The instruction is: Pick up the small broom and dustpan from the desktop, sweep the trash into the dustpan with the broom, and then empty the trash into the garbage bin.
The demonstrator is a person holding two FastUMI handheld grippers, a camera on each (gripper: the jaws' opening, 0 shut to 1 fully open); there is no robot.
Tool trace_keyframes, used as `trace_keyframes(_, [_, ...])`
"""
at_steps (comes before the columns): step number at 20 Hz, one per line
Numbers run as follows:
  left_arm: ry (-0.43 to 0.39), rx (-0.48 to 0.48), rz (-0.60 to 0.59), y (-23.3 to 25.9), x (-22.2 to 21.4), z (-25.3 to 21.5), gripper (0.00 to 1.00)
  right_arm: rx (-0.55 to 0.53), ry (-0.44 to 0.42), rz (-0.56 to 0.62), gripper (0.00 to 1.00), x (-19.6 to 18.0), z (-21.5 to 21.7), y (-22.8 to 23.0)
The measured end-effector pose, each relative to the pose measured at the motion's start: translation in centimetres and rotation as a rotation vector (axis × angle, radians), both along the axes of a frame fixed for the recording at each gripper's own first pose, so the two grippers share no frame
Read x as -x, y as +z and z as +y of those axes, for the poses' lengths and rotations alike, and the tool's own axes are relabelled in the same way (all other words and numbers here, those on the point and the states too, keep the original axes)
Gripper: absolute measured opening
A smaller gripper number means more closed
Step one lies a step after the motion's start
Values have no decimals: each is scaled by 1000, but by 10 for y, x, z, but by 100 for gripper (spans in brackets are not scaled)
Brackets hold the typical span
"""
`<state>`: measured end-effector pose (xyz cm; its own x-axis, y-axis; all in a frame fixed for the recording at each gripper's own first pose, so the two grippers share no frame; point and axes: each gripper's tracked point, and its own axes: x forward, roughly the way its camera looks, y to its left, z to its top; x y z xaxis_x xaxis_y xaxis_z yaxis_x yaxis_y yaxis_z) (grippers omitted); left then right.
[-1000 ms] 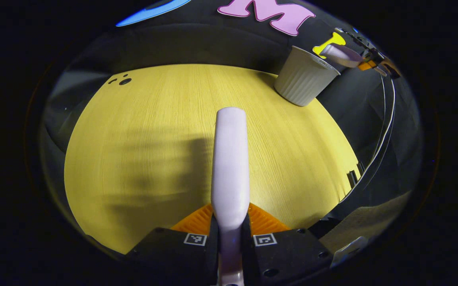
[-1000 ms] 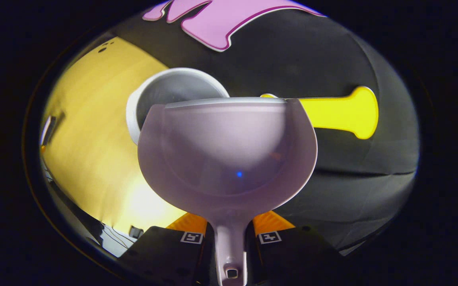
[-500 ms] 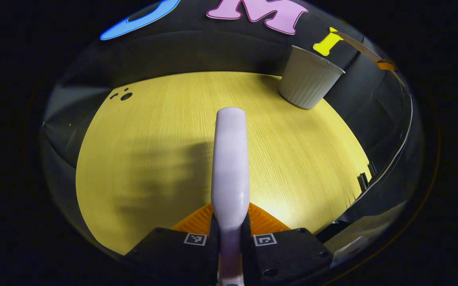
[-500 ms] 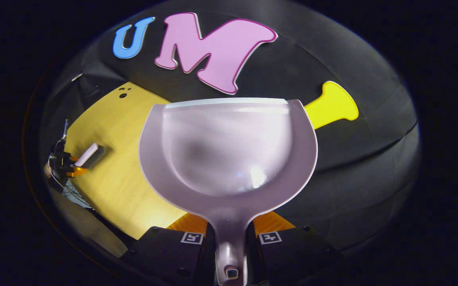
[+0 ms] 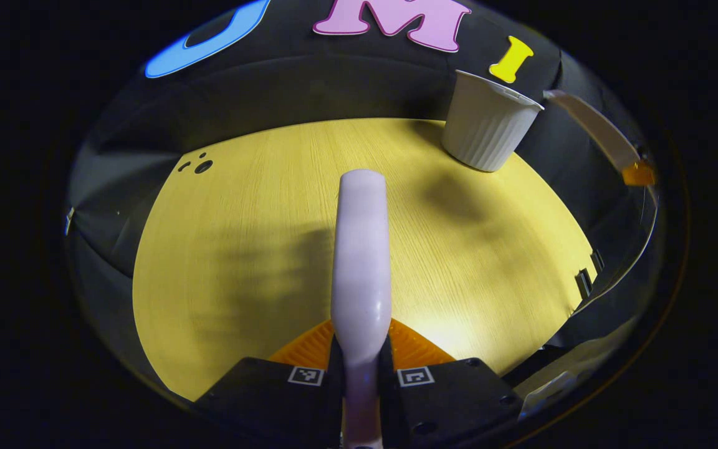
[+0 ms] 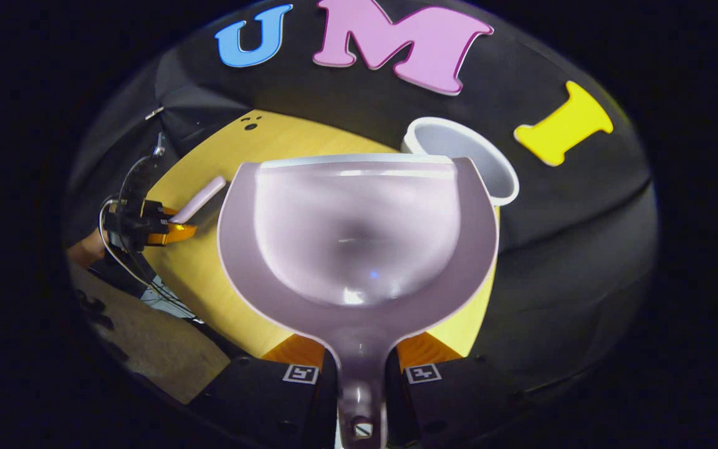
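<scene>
**Ana:** Dustpan (image 6: 357,249) fills the right gripper view — the right gripper (image 6: 359,368) has both fingers clamped on its narrow handle, scoop held up above the desktop (image 6: 209,280), and the bowl looks bare, no trash in it.

**Ben:** And the garbage bin (image 6: 490,174) sits just behind the scoop's far edge, at the back of the desk. Left side?

**Ana:** Left gripper (image 5: 361,362) is clenched on the small broom (image 5: 362,249), gripping low on the handle, which points forward over the wood. In that view the bin is well off to the upper right, ribbed and pale.

**Ben:** How will the pan handle, you reckon?

**Ana:** Light, stiff plastic, I'd say — smooth, so a bit slippery. The neck of the handle is the place to hold it; the wide scoop would twist a loose grip.

**Ben:** Emptying looks done, judging by that clean bowl.
</scene>
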<state>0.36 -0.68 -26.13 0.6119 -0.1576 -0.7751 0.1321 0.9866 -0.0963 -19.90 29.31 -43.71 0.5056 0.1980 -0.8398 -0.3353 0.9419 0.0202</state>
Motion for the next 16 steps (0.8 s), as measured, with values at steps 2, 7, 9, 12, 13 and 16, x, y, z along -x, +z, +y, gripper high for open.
trace_keyframes(2, [-4, -29, 0, -5, -2, 3, 29, -17, 6, 49, 36, 17, 21, -37])
trace_keyframes(7, [8, -48, 4, -18, -12, 0, 29, -72, -48, 139, 36, 34, 64, -124])
trace_keyframes(9, [21, -61, 9, -25, -15, 1, 29, -71, -84, 147, 35, 36, 62, -146])
trace_keyframes(12, [32, -71, 29, -40, -18, 0, 29, -60, -111, 145, 36, 30, 64, -163])
trace_keyframes(13, [31, -83, 38, -46, -17, 2, 29, -60, -116, 156, 36, 29, 67, -168])
trace_keyframes(16, [22, -148, 49, -58, -18, 8, 30, -67, -127, 172, 36, 26, 71, -177])
